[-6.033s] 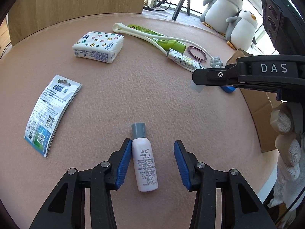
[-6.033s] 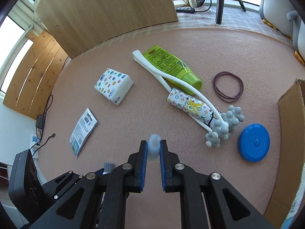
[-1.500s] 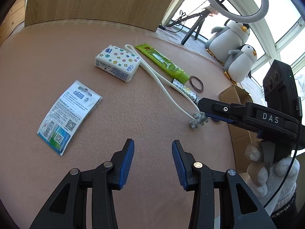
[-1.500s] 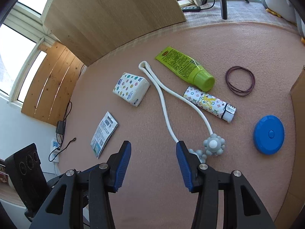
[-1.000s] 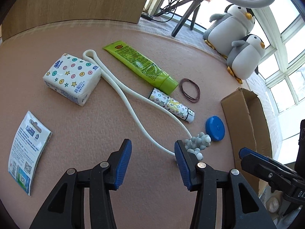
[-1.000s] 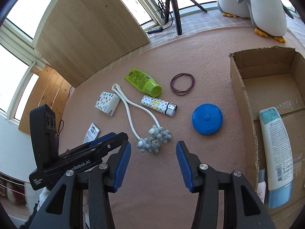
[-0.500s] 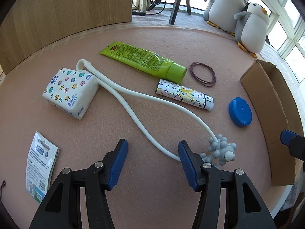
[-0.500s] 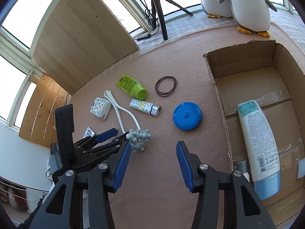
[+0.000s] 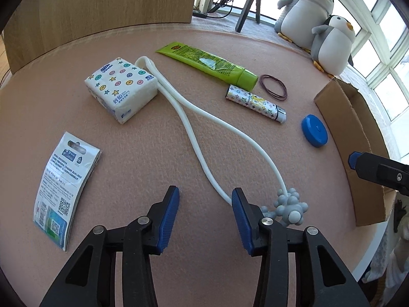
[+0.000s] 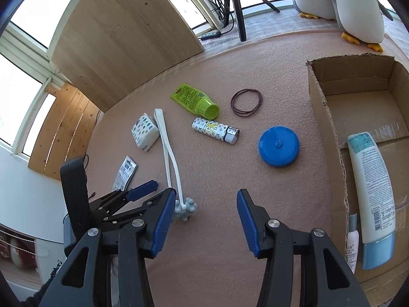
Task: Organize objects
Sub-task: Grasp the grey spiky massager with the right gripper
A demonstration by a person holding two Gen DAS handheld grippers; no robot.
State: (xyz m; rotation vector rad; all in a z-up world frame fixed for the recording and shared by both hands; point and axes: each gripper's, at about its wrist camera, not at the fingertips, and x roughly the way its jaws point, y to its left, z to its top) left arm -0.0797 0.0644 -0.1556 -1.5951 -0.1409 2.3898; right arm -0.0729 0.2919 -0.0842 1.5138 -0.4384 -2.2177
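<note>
While its jaws close on nothing, left gripper [image 9: 205, 199] above table, massager's white cord [image 9: 190, 130] just beside right pad.

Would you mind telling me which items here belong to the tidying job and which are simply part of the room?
Part of the job:
- cardboard box
- massager
- tissue pack
- green tube
- patterned lighter
- hair ties
- blue disc
- sachet
- lotion bottle, already boxed

Just lying about:
- penguin toys
- tripod
- wooden board
</note>
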